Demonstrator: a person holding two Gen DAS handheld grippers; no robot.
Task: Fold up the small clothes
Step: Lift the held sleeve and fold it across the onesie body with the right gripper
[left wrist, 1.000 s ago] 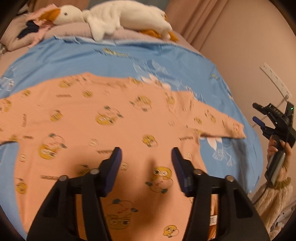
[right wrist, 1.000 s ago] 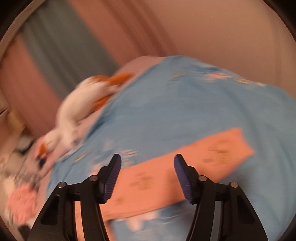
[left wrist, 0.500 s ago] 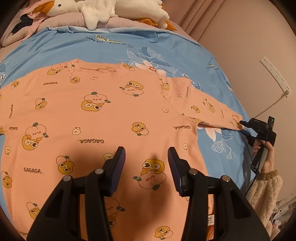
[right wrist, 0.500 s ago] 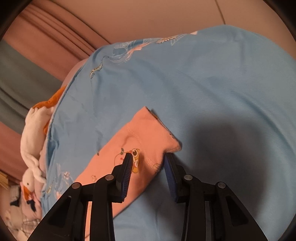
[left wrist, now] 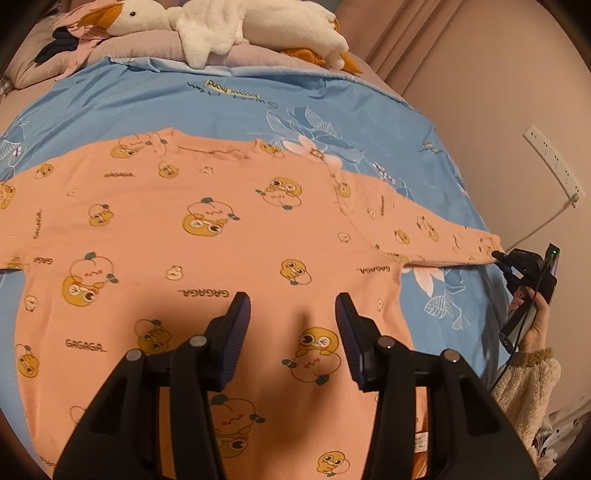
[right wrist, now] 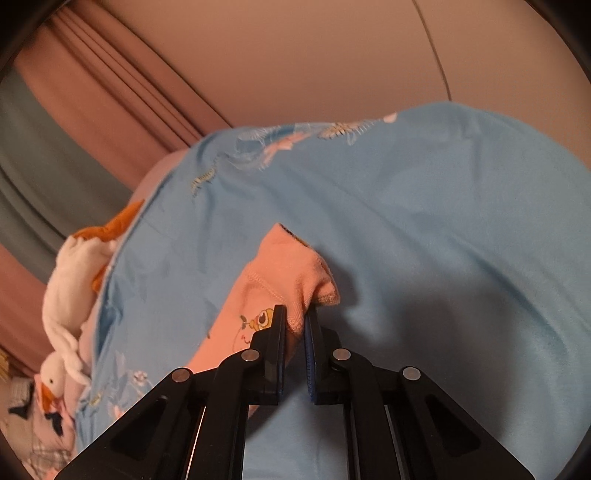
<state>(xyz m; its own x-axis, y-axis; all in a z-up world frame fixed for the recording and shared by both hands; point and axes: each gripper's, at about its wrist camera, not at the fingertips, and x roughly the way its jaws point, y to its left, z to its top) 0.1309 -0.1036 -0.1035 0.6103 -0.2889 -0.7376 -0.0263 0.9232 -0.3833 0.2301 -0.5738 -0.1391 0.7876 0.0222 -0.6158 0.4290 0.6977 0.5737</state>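
Observation:
An orange long-sleeved child's top (left wrist: 221, 236) with a yellow cartoon print lies spread flat on a blue bedsheet (left wrist: 258, 96). My left gripper (left wrist: 292, 306) is open and empty, hovering over the lower middle of the top. My right gripper (right wrist: 294, 317) is shut on the cuff of the top's right sleeve (right wrist: 291, 269), which bunches up between the fingers. In the left wrist view the right gripper (left wrist: 502, 258) sits at the sleeve's end at the right edge of the bed.
A white plush goose (left wrist: 236, 22) lies across the pillows at the head of the bed. A wall with a power strip (left wrist: 554, 162) and cable is on the right. Curtains (right wrist: 110, 103) hang behind the bed.
My right gripper has closed on the sleeve cuff and lifted it slightly. My left gripper has stayed open over the top, with the view shifted a little.

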